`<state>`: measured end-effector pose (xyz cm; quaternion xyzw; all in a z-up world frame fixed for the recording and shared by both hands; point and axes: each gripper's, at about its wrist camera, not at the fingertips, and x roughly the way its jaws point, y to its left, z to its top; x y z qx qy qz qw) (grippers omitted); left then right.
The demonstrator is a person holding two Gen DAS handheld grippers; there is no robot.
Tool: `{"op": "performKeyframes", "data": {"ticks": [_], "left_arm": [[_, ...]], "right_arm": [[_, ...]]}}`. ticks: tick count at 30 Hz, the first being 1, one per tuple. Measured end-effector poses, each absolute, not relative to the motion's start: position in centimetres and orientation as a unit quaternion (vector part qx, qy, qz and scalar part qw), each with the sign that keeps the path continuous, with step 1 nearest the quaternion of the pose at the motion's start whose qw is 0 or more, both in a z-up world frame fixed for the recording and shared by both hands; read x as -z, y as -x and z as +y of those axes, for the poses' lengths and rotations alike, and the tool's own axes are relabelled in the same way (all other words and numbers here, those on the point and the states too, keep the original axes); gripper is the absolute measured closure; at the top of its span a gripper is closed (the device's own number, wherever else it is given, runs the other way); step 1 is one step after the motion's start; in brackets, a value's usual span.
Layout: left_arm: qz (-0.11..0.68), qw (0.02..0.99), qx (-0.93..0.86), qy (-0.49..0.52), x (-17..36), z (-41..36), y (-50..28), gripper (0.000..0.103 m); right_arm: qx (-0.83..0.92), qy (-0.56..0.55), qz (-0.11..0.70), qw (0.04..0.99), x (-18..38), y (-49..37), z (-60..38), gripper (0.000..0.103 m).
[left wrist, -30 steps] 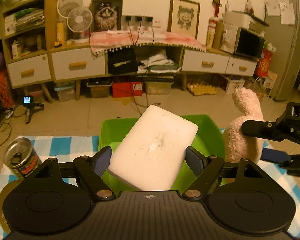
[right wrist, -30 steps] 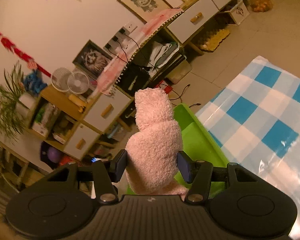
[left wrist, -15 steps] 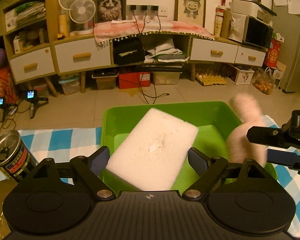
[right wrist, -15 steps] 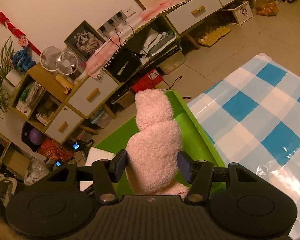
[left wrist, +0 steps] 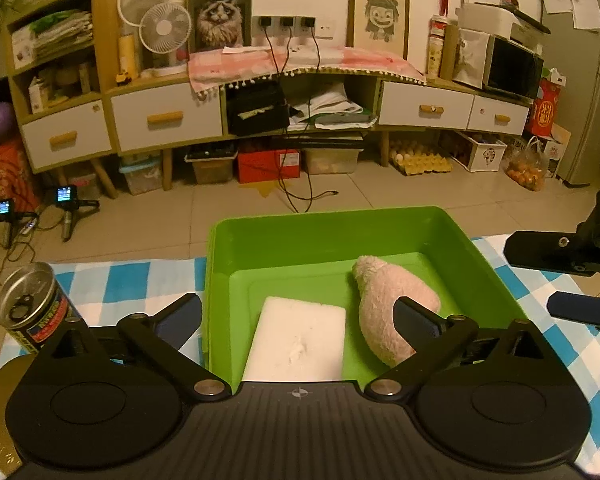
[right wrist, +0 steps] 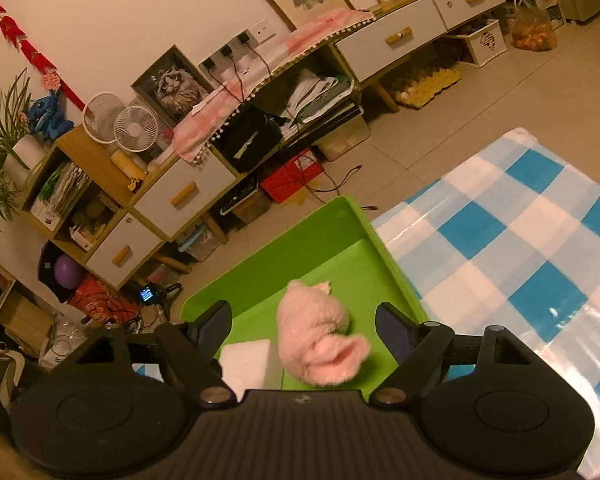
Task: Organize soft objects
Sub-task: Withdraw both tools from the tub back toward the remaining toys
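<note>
Inside the green bin point(left wrist: 480, 256) lie sponge point(left wrist: 300, 344) and plush toy point(left wrist: 384, 304).

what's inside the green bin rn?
Green bin holds a white foam block and a pink plush toy, side by side. Its near edge is hidden by the gripper body.

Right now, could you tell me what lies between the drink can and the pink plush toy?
The white foam block, inside the green bin, seen in the left wrist view.

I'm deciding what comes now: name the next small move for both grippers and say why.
Probably lift both grippers clear of the green bin. The white foam block and pink plush toy lie inside it, while the left gripper and right gripper are opening and grip nothing.
</note>
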<state>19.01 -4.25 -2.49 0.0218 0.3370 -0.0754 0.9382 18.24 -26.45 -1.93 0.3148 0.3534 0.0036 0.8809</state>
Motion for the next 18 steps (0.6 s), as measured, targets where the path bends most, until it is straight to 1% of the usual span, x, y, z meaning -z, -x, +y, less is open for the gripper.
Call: {"op": "performKeyframes", "data": {"ticks": [18], "left_arm": [[0.322,0.944,0.072,-0.002,-0.8,-2.6,-14.2,0.005]], "right_arm": [[0.018,-0.31,0.338,0.888,-1.9,-12.7,-27.9,0.059]]}}
